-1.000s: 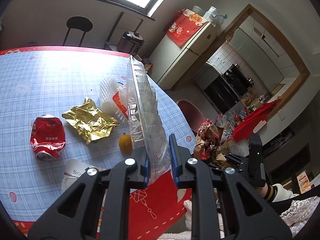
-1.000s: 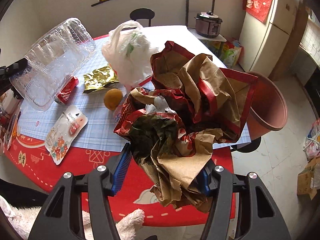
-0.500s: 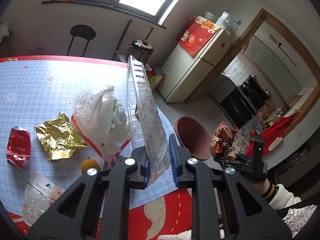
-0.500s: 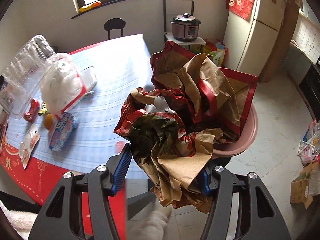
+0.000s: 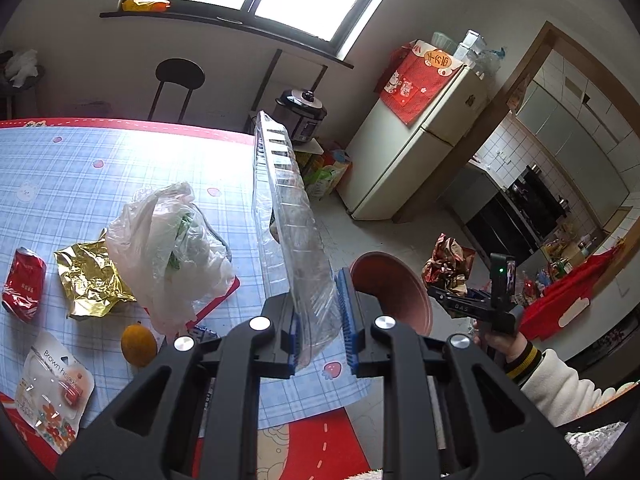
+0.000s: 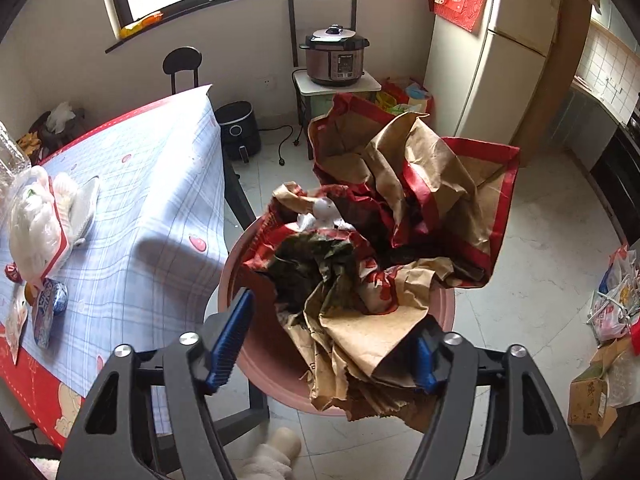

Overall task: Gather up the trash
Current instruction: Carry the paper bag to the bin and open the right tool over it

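Crumpled brown-and-red paper bag (image 6: 384,240) hangs directly above the round pink plastic bin (image 6: 256,368), clamped between the right gripper (image 6: 324,340) jaws, which stand fairly wide around the wad. Left gripper (image 5: 318,316), narrowly parted, pinches an upright clear plastic clamshell container (image 5: 288,216) over the edge of the blue checked tablecloth (image 5: 80,168). White plastic bag (image 5: 168,248), gold foil wrapper (image 5: 90,280) and crushed red can (image 5: 22,284) lie on the cloth.

The counter (image 5: 80,168) wears a pale blue plaid cloth edged in red. At nine o'clock lies a red can (image 5: 23,290); beside it is gold foil (image 5: 90,280). The bin (image 6: 256,360) is dusty pink, and the crumpled bag (image 6: 400,240) is brown with red trim.
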`<state>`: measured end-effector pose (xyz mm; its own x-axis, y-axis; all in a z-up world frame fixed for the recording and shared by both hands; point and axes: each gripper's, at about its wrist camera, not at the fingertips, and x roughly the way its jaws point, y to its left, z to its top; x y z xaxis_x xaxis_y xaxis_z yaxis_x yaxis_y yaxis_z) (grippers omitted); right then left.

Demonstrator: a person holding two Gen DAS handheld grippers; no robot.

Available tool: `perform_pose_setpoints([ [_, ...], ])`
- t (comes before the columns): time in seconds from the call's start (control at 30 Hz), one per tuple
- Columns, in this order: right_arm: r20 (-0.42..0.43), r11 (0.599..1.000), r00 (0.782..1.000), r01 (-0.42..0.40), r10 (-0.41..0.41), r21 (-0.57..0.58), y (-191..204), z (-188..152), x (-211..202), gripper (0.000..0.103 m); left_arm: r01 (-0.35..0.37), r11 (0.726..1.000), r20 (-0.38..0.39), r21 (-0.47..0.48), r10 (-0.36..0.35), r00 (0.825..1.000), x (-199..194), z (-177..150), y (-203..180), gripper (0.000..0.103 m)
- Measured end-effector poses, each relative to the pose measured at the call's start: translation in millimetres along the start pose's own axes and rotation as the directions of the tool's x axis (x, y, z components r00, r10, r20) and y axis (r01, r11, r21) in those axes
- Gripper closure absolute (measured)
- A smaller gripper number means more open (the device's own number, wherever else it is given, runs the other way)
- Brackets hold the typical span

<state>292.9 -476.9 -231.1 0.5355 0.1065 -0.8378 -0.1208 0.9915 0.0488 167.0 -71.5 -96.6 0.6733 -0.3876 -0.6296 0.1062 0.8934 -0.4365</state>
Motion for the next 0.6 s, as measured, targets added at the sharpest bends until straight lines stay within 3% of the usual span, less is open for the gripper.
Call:
perform_pose_setpoints([
  [0.3,0.069,0.999,0.997,-0.041,0.04,0.012,-21.6,3.3,-18.0,0.01,0.054,0.995,-0.068,0.08,-0.049,0.996,52.3,9.7,-50.7,0.082],
  [0.6,0.16,0.999,0.987,-0.011,0.004,0.046,-48.5,3.7,-68.5,0.005,0.122,0.981,-0.121,0.149,-0.104,0.987,91.2,12.1,-94.9,0.082],
])
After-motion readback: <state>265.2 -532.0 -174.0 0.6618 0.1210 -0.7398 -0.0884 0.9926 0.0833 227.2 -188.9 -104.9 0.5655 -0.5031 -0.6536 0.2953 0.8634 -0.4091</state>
